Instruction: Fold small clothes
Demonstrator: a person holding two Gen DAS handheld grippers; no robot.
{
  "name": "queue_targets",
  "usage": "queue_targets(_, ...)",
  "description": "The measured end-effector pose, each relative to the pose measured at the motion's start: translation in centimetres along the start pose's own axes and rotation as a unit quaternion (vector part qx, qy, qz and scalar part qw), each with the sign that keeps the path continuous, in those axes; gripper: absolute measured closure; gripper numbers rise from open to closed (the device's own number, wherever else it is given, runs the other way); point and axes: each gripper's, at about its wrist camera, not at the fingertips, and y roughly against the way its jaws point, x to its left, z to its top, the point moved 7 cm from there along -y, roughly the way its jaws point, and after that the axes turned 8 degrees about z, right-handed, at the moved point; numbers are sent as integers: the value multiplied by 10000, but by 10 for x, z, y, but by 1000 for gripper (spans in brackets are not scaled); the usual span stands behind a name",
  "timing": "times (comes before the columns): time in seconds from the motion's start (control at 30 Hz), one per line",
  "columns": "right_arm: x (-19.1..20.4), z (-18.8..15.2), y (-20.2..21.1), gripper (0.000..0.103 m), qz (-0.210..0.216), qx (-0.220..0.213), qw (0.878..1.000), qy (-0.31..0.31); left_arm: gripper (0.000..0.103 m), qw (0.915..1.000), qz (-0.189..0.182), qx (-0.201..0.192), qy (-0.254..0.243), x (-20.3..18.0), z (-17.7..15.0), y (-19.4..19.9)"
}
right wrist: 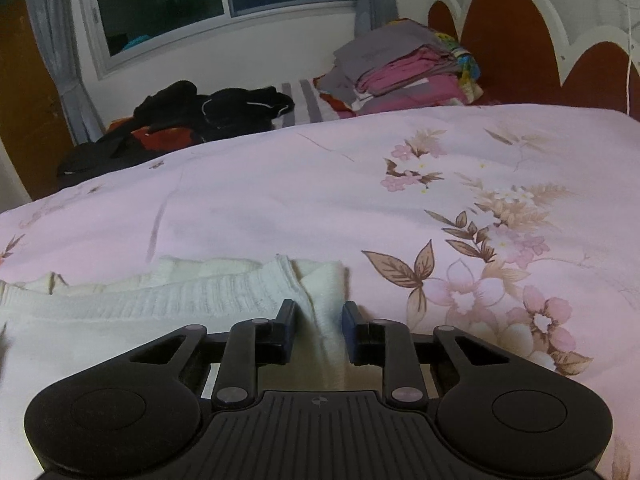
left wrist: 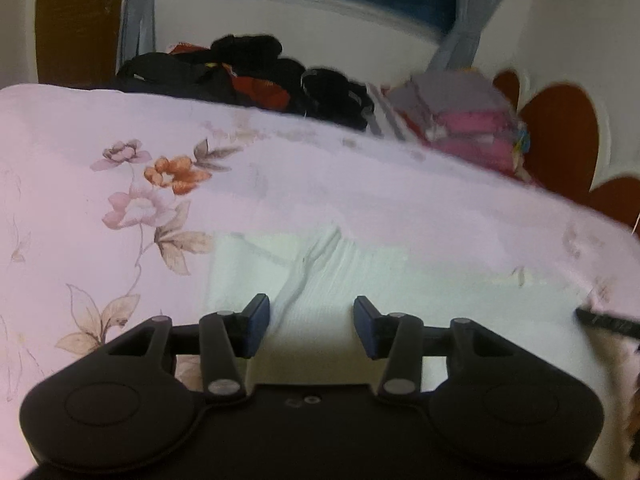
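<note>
A small white ribbed knit garment lies flat on the pink floral bedspread. My left gripper is open, low over the garment's near part, with cloth between and under its blue pads. In the right wrist view the same garment spreads to the left, its right end bunched into a fold. My right gripper is open with its jaws on either side of that raised fold at the garment's right edge. The bedspread stretches ahead.
A heap of dark clothes lies at the far edge of the bed. A stack of folded grey and pink clothes sits by the red headboard. A window and curtains are behind.
</note>
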Motion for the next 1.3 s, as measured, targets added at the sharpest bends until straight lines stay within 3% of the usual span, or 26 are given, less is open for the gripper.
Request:
queue_targets(0.07, 5, 2, 4, 78, 197, -29, 9998, 9, 63, 10000, 58, 68, 26, 1, -1, -9)
queue_targets(0.13, 6, 6, 9, 77, 245, -139, 9996, 1, 73, 9999, 111, -17, 8, 2, -1, -13)
queue_targets(0.2, 8, 6, 6, 65, 425, -47, 9990, -95, 84, 9999, 137, -96, 42, 3, -1, -13)
queue_targets(0.23, 9, 5, 5, 64, 473, 6, 9988, -119, 87, 9997, 177, -148, 34, 4, -1, -13)
queue_targets(0.33, 12, 2, 0, 65, 360, 108, 9993, 87, 94, 9994, 262, -241, -24, 5, 1, -15)
queue_targets(0.37, 13, 1, 0, 66, 348, 86, 9993, 111, 96, 9993, 275, -254, -24, 5, 1, -15)
queue_targets(0.4, 14, -1, -1, 79, 355, 91, 9992, 126, 97, 9992, 291, -269, -32, 4, 2, -15)
queue_targets(0.47, 14, -2, -1, 91, 298, 67, 9994, 184, 98, 9989, 329, -328, -57, 2, 2, -15)
queue_targets(0.67, 9, 6, 7, 94, 222, -296, 9993, 86, 99, 9980, 421, -474, -13, 1, 3, -14)
queue_targets(0.77, 4, 0, -5, 92, 28, -88, 9998, 202, 99, 9980, 474, -420, -12, 1, 2, -17)
queue_targets(0.87, -1, 7, 9, 70, -268, -334, 9986, 297, 90, 9981, 493, -355, -35, 3, 4, -13)
queue_targets(0.9, -4, 9, 13, 70, -331, -378, 9983, 300, 87, 9982, 475, -356, 24, 6, 5, -11)
queue_targets(1.0, -2, 14, 27, 70, -166, -503, 9982, 273, 86, 9977, 442, -503, 91, 9, 5, 4)
queue_targets(1.13, 27, 10, 34, 70, 224, -432, 9973, 552, 86, 9975, 244, -642, -180, -3, -1, 24)
queue_targets(1.3, 58, -7, 24, 70, 601, -134, 9959, 668, 81, 9982, -135, -451, -368, -27, -17, 29)
